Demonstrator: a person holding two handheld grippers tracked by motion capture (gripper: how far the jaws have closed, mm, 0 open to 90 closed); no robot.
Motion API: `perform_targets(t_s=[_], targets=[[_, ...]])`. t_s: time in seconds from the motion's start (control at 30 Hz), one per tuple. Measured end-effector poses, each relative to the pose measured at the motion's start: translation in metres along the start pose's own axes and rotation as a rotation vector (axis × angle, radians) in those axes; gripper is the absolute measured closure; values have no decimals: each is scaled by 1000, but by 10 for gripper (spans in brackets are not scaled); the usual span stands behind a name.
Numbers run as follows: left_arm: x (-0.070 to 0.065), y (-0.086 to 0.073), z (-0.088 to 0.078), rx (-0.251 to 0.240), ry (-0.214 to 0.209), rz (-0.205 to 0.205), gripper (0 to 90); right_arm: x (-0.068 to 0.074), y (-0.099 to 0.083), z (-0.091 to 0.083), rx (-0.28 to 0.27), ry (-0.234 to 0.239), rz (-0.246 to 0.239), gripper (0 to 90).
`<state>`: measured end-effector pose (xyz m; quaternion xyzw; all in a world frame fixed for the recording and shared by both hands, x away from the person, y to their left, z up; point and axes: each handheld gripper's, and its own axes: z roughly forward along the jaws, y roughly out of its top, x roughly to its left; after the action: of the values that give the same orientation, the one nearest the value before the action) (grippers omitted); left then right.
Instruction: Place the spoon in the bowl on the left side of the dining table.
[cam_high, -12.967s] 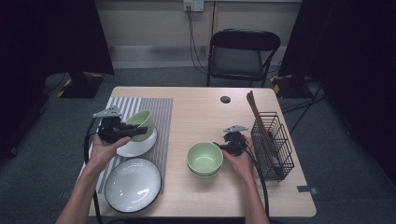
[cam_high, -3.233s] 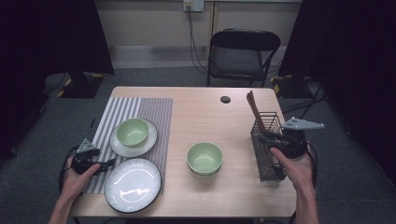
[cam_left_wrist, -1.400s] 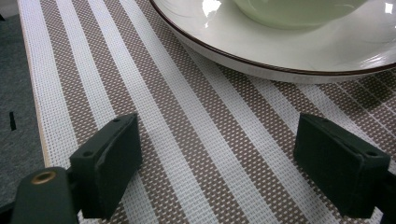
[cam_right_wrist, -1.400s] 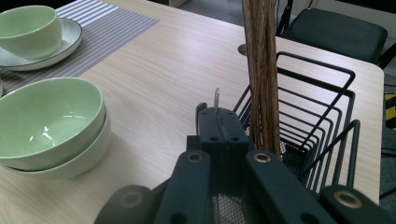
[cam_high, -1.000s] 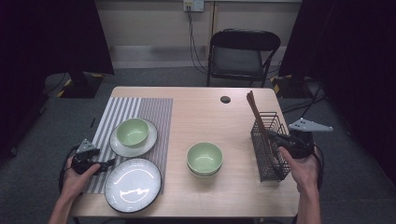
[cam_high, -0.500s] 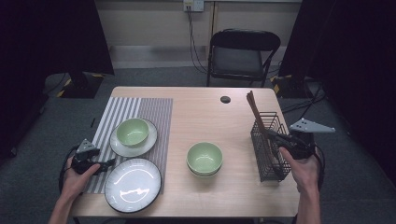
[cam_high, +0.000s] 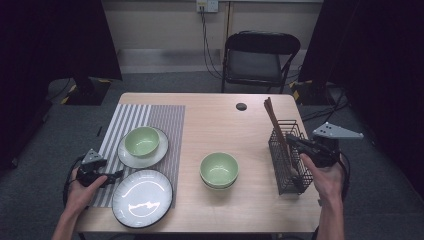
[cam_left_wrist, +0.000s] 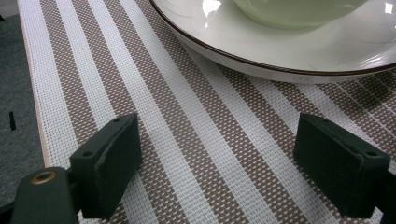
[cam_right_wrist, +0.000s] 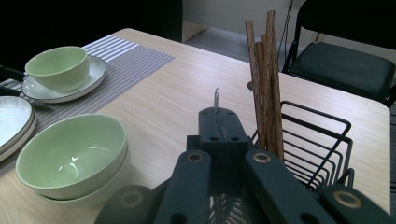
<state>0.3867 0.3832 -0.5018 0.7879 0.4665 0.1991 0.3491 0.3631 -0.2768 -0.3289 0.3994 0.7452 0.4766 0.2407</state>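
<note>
My right gripper (cam_high: 292, 141) hangs over the black wire basket (cam_high: 286, 165) at the table's right side. In the right gripper view its jaws (cam_right_wrist: 218, 120) are shut on a thin metal utensil handle (cam_right_wrist: 216, 97) that sticks up between them; the rest of the utensil is hidden. Brown chopsticks (cam_right_wrist: 264, 70) stand in the basket (cam_right_wrist: 322, 135) just beyond. My left gripper (cam_high: 116, 175) lies low on the striped mat (cam_left_wrist: 187, 116) at the near left, open, with nothing between its jaws (cam_left_wrist: 219, 168). Ahead of it is a white plate (cam_left_wrist: 280, 56) carrying a green bowl (cam_high: 142, 140).
A large white plate (cam_high: 142, 197) lies at the near edge beside my left gripper. Two stacked green bowls (cam_high: 219, 169) sit mid-table. A small black disc (cam_high: 241, 106) lies at the far edge, and a folding chair (cam_high: 260, 57) stands behind the table.
Early on my left gripper held the green bowl at the small plate and my right was by the stacked bowls. Now the bowl rests on that plate. Over the last second nothing visibly moved.
</note>
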Motion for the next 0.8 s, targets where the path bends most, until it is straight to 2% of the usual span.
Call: perform_targets(t_s=[0.2,0.47,0.8], targets=[[0,0,0,0,0,0,145,3,4,-2,-10,1,-13,900],[0,0,0,0,0,0,145,5,21,-10,-37,-5,-23,900],[0,0,0,0,1,0,145,13,37,-13,-67,14,-48,900]])
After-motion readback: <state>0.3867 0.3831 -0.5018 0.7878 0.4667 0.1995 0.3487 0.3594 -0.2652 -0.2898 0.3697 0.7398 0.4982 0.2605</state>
